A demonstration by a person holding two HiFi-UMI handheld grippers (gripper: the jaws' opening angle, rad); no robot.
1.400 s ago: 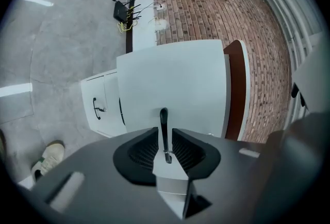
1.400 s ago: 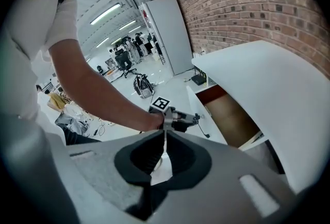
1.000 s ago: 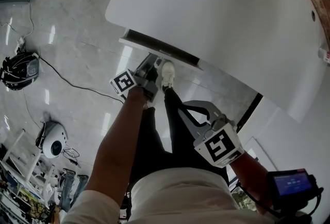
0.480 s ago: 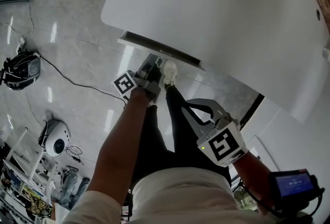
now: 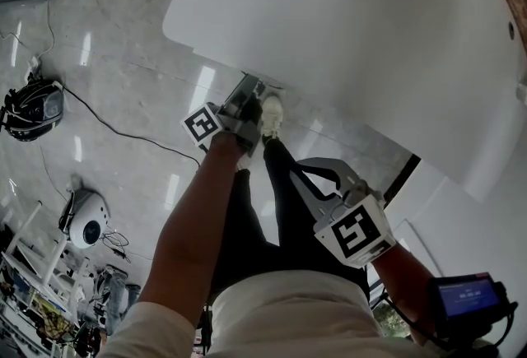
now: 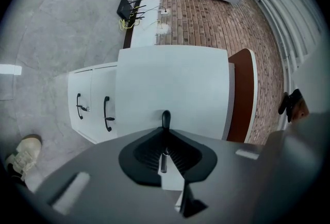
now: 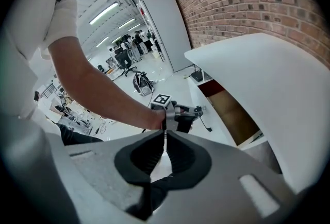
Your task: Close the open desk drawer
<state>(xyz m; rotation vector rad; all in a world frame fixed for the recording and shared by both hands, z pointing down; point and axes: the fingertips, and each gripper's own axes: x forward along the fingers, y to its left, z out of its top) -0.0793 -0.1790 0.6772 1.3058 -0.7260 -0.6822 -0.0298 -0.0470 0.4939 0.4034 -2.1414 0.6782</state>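
The white desk (image 5: pixel 354 27) fills the upper right of the head view. My left gripper (image 5: pixel 249 95) reaches to its near edge, and no drawer sticks out from under the top there. In the left gripper view the jaws (image 6: pixel 165 131) are shut, tips right at the black handle (image 6: pixel 165 117) of the white drawer front (image 6: pixel 170 84); I cannot tell if they touch it. My right gripper (image 5: pixel 319 177) hangs back by my leg, shut and empty (image 7: pixel 165 134), and it looks toward the left gripper (image 7: pixel 179 115).
A white cabinet (image 6: pixel 93 89) with two black handles stands left of the drawer front. A brown open compartment (image 7: pixel 229 109) shows under the desk top. My shoe (image 5: pixel 268 113) is near the desk edge. Cables, a helmet (image 5: pixel 31 111) and gear lie on the floor at left.
The drawer that stuck out from under the desk edge has slid in out of sight. My left gripper moved forward with it toward the desk. The right gripper barely moved.
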